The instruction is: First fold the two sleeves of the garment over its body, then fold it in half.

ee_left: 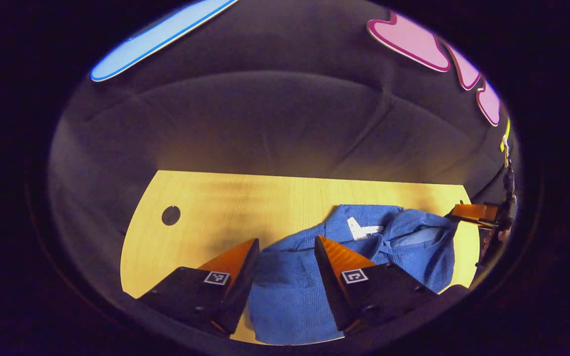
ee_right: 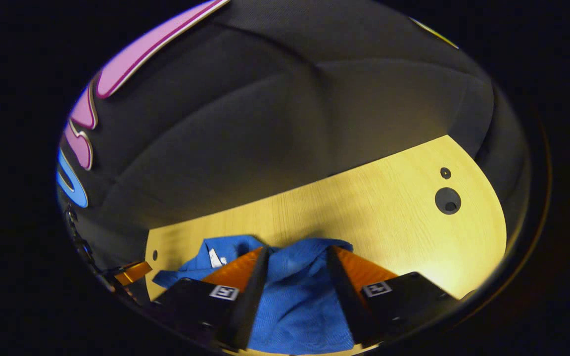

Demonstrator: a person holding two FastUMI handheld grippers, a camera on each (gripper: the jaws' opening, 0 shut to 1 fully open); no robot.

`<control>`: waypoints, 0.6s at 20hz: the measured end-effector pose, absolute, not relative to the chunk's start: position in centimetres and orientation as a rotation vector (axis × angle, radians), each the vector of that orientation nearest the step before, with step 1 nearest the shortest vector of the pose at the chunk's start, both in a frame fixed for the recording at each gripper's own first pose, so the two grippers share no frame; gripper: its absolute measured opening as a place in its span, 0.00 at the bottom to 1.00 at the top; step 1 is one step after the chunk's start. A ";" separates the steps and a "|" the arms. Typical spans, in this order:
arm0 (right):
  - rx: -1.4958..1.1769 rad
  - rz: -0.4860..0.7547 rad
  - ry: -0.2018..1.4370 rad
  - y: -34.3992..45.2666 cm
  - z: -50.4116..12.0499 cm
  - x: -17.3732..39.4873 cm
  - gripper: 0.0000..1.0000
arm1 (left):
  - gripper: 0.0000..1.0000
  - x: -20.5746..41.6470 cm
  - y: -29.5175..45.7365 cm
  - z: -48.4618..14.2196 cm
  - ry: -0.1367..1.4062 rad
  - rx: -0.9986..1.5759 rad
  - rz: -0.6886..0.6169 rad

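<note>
Hovering with both grippers, left gripper (ee_left: pixel 287 247) and right gripper (ee_right: pixel 297 254), spread wide, you have the bunched blue knit garment (ee_left: pixel 290 291) low-centre between each pair of fingers.

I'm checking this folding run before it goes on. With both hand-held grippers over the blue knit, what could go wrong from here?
1. The blue knit garment lies bunched with its white neck label exposed, so a pinch may catch several layers rather than one sleeve.
2. It sits close to the light wooden table's near edge; a pull might drag it off.
3. Both the left hand-held gripper and the right hand-held gripper straddle cloth with open jaws, so they could tug against each other.
</note>
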State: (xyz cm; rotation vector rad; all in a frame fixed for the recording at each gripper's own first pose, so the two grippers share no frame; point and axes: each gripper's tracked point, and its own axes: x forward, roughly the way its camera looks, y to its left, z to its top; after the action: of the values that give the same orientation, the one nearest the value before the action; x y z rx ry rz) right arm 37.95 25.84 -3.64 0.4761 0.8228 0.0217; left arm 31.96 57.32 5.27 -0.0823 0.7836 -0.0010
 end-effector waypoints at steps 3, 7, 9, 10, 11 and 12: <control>0.436 0.016 0.770 24.9 -1.8 37.9 0.92 | 0.77 32.1 56.8 7.4 0.710 -0.065 -0.009; 0.303 0.073 0.691 26.2 1.9 35.7 0.96 | 0.83 31.4 56.2 11.4 0.581 -0.102 -0.017; 0.253 0.105 0.649 27.6 4.2 34.3 0.97 | 0.83 29.8 56.2 13.2 0.553 -0.105 -0.012; 0.237 0.120 0.627 28.4 5.5 33.6 0.98 | 0.84 29.0 56.3 14.3 0.528 -0.087 -0.010; 0.224 0.137 0.602 29.1 7.0 33.0 0.98 | 0.84 28.4 56.2 15.3 0.503 -0.068 -0.011; 0.215 0.149 0.579 29.6 8.3 32.2 0.97 | 0.84 27.4 56.1 16.5 0.475 -0.053 -0.007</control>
State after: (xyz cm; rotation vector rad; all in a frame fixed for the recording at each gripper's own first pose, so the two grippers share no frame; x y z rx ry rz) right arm 32.23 29.63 8.33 0.2146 0.5788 0.1493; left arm 27.45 56.13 16.48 -0.0527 0.4746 -0.0065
